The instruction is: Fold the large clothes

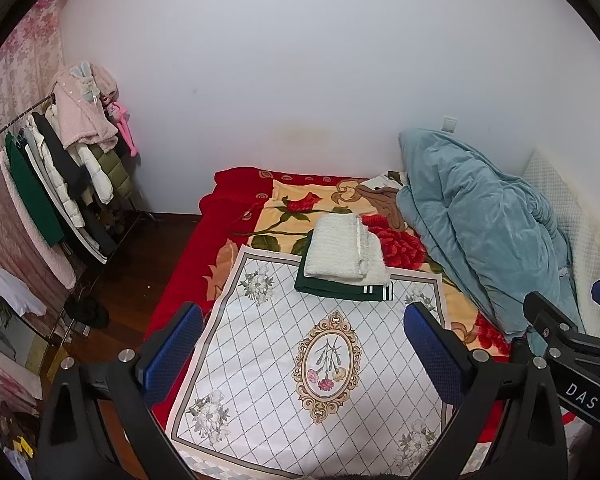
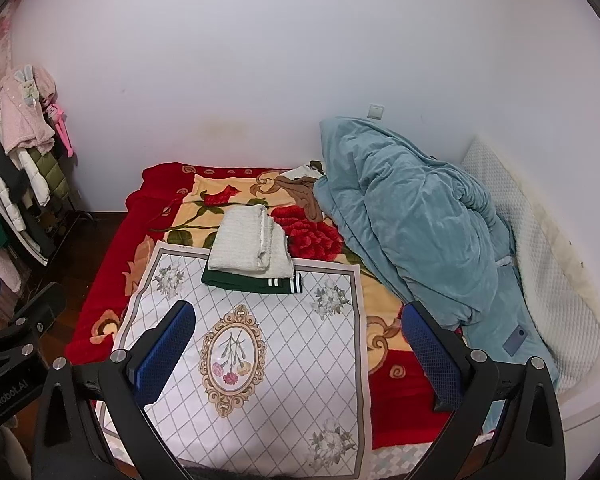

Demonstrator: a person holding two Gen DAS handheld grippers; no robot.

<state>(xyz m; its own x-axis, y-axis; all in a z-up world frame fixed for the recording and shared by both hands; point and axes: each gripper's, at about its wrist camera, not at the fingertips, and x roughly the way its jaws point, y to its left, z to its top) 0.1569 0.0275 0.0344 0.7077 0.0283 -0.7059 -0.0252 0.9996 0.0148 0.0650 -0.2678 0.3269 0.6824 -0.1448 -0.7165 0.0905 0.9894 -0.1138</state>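
Observation:
A folded white knit garment lies on a folded dark green garment with white stripes, at the far edge of a white diamond-patterned mat spread on the bed. My left gripper is open and empty, held above the mat's near half. My right gripper is open and empty, held above the mat's right side. The right gripper's body shows at the right edge of the left wrist view.
A red floral blanket covers the bed. A bunched teal duvet lies at the right, brown cloth beside it. A clothes rack stands left on the wooden floor. White wall behind.

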